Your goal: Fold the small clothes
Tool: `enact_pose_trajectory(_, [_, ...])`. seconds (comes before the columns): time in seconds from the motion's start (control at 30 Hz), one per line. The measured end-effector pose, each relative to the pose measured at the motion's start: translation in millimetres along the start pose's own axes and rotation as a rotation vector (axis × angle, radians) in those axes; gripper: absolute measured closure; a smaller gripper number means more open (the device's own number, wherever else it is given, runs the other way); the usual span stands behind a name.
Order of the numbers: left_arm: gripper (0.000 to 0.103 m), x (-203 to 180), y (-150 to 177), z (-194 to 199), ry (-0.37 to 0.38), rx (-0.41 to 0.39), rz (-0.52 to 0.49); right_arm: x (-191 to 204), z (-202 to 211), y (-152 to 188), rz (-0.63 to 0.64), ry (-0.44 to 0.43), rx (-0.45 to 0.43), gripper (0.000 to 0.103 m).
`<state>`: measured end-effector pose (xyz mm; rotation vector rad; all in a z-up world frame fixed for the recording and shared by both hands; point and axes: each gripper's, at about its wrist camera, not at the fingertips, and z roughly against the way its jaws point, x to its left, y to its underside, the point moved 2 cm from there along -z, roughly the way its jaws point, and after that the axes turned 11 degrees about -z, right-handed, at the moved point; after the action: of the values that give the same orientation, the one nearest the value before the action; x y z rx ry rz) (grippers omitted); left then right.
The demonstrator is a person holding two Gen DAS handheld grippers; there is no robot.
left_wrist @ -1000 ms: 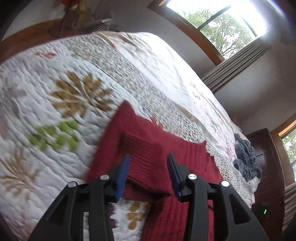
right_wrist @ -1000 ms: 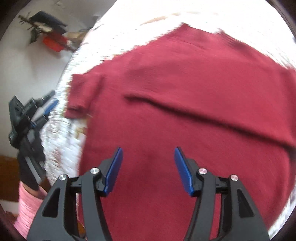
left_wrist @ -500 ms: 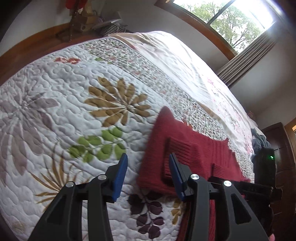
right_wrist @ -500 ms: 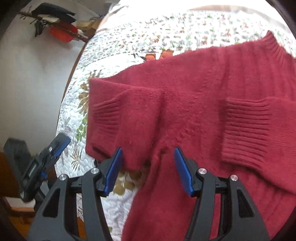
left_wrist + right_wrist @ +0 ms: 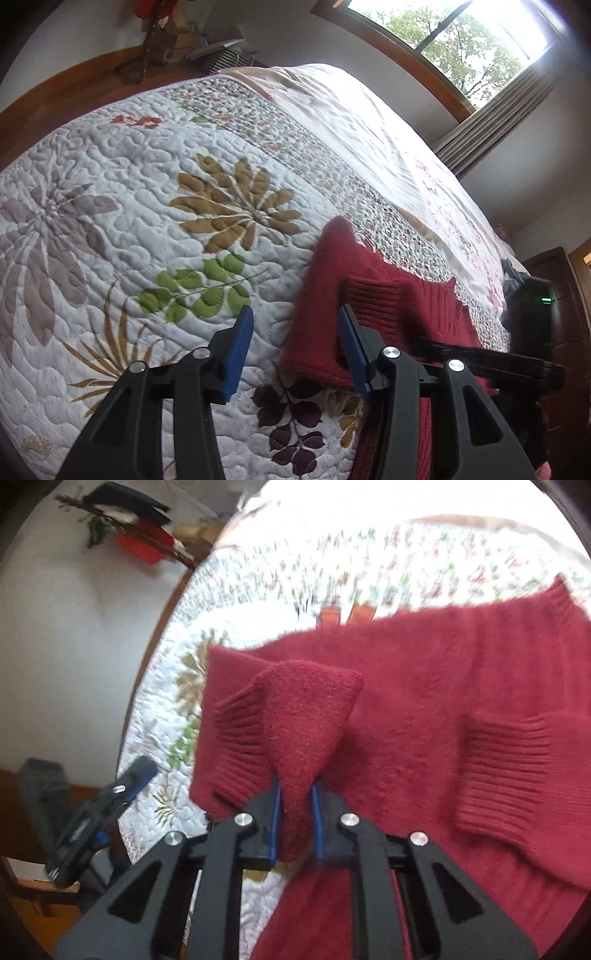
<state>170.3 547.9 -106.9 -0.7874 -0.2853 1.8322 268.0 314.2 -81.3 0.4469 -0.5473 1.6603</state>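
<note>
1. I see the red knit sweater (image 5: 424, 686) lying fuzzy and ribbed-cuffed on the bed's quilt (image 5: 110, 206), sleeves folded in.
2. A window (image 5: 461, 48) and curtain (image 5: 495, 114) sit beyond; my right hand-held gripper (image 5: 295, 808) blocks the hem.
3. Half a second ago it gaped; now it pinches a sweater fold. My left hand-held gripper (image 5: 295, 347) stays wide, empty, beside the sleeve.
</note>
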Motion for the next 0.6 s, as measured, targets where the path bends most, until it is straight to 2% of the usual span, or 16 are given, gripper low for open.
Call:
enact_pose_trajectory(0.1, [0.055, -15, 1, -9, 0.018, 0.008, -0.014, -16, 38, 2, -0.006, -0.018, -0.049, 0.091])
enact_pose_trajectory(0.3, [0.055, -62, 9, -38, 0.053, 0.049, -0.079, -80, 98, 7, -0.065, 0.014, -0.122, 0.091])
enact_pose_trajectory(0.43, [0.055, -97, 16, -59, 0.075, 0.086, -0.132, -120, 119, 14, -0.104, 0.047, -0.168, 0.091])
enact_pose_trajectory(0.6, [0.055, -133, 23, -78, 0.065, 0.116, -0.192, -169, 132, 19, -0.197, 0.042, -0.201, 0.091])
